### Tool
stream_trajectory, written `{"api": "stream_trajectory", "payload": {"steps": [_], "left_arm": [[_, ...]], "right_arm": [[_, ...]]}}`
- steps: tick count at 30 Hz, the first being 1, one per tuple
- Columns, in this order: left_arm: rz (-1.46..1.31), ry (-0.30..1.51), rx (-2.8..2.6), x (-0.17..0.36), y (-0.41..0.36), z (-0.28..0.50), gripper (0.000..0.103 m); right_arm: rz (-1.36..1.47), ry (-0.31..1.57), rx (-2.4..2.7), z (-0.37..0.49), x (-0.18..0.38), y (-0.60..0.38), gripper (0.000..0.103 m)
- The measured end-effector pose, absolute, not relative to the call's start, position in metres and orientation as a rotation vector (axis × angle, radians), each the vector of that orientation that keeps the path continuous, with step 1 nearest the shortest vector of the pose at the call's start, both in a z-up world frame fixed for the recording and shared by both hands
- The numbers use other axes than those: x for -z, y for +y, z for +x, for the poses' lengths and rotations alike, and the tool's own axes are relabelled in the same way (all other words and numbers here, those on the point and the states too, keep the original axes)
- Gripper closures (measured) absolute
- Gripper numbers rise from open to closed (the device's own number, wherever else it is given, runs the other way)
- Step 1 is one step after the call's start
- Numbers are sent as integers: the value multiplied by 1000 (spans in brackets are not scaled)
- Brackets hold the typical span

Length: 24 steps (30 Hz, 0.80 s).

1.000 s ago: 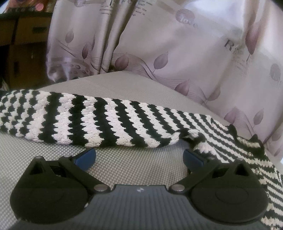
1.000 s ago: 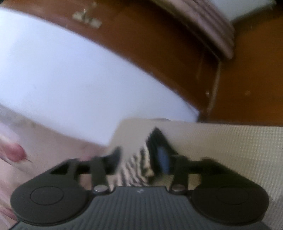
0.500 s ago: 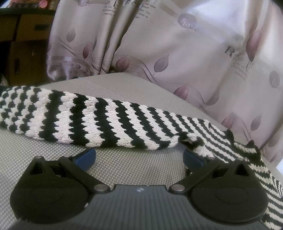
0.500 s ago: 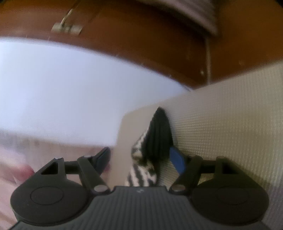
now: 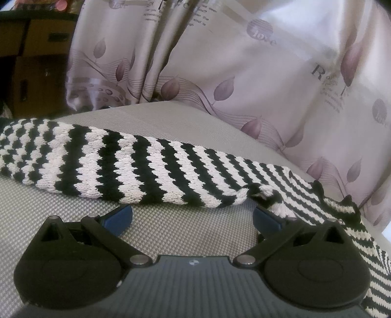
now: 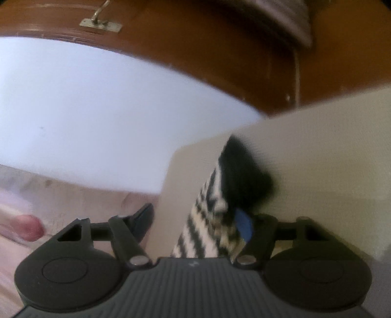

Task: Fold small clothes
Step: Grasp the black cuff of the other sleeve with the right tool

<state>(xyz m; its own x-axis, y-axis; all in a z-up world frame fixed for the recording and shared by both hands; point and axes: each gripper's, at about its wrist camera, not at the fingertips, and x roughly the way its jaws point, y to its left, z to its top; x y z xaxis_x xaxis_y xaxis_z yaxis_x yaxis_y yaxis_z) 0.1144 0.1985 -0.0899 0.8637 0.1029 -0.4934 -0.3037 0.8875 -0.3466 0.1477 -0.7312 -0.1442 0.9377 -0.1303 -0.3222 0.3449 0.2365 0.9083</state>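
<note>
A black-and-white striped knit sweater lies on a grey houndstooth cushion. Its sleeve stretches across the left wrist view, and its body runs off to the right. My left gripper is open just in front of the sleeve, with only cushion between its fingers. In the blurred right wrist view, a striped piece of the sweater with a black edge rises between the fingers of my right gripper. Those jaws are closing. The cloth rests against the blue right pad, and the left finger stands apart from it.
A pale curtain with a leaf print hangs close behind the cushion. Dark wooden furniture stands at the far left. The right wrist view shows a white wall, brown woodwork with a metal latch and the cushion's edge.
The right gripper has rolled and shifted, so the cushion edge now tilts differently. The striped cloth now sits by the right pad, with a wider gap on the left. The left view is almost unchanged.
</note>
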Motion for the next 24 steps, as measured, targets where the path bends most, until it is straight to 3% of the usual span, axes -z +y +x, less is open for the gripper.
{"api": "stream_trajectory", "payload": {"steps": [1, 2, 3, 5, 11, 15, 24], "left_arm": [[-429, 486, -221, 90, 198, 115, 0], [-425, 488, -222, 90, 198, 115, 0], [-421, 490, -223, 90, 198, 116, 0], [-423, 490, -223, 90, 197, 116, 0], [-405, 502, -227, 89, 195, 120, 0], [-442, 483, -215, 90, 201, 119, 0], [-500, 452, -197, 93, 210, 113, 0]], "right_arm": [[1282, 200, 321, 152, 142, -734, 37], [1253, 240, 339, 156, 142, -737, 50], [1224, 276, 362, 157, 145, -738, 72], [1159, 321, 367, 156, 154, -739, 97], [1115, 274, 329, 155, 129, -750, 96], [1064, 212, 229, 170, 76, -728, 96], [987, 168, -82, 220, -13, -595, 96]]}}
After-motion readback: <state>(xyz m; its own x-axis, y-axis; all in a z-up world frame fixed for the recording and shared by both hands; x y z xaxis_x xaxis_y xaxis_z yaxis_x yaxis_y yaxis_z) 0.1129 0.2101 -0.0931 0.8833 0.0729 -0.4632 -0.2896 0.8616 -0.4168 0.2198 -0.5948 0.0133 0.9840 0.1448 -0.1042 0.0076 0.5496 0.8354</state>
